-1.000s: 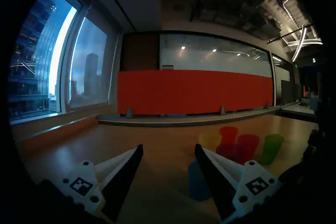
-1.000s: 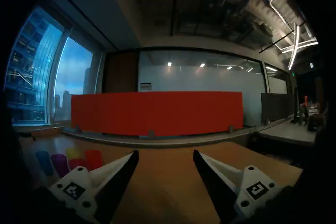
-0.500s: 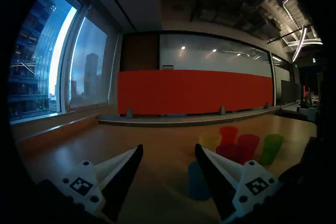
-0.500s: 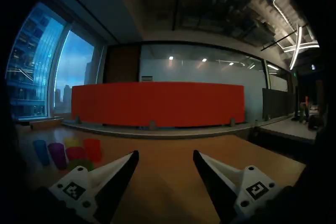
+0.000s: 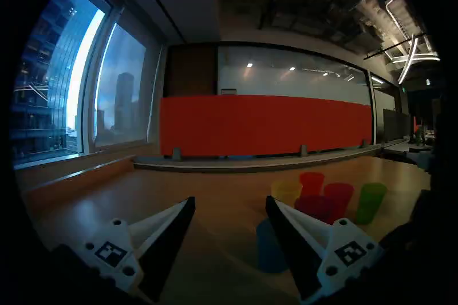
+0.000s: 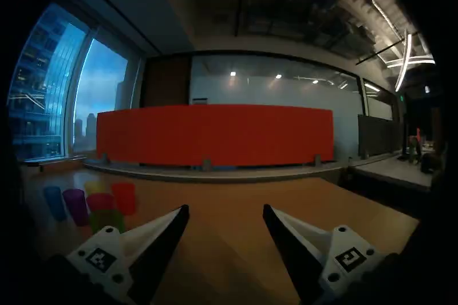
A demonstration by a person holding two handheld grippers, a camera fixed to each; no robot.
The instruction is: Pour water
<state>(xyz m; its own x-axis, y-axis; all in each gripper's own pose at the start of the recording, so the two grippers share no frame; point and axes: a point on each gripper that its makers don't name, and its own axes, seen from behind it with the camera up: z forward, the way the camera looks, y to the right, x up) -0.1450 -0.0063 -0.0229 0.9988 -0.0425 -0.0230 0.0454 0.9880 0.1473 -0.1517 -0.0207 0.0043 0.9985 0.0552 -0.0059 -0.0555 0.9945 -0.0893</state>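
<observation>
Overall: two grippers hang low over a wooden table, both facing an orange partition along the table's far edge.
Left gripper: fingers spread wide with nothing between them; bare tabletop shows in the gap.
Right gripper: fingers equally wide apart, gripping nothing, again with bare tabletop in the gap.
Cups, left gripper view: a tight cluster of coloured cups stands upright on the table, ahead of the right-hand finger and to its outer side.
Blue cup: the closest one, partly hidden behind the right-hand finger and showing on its inner side.
Yellow cup: just beyond the right-hand fingertip, at the cluster's near-inner corner.
Green cup: the outermost, well to the outer side of the right-hand finger.
Cups, right gripper view: the cluster sits beyond the left-hand finger and to its outer side, well apart from the gap.
Purple cup: beside the blue cup, which is farthest out from the left-hand finger.
Red cup: the one nearest the left-hand fingertip, standing beyond it.
Contents: cannot tell whether any cup holds water.
Window: tall panes far out past the left-hand finger, with a city outside.
</observation>
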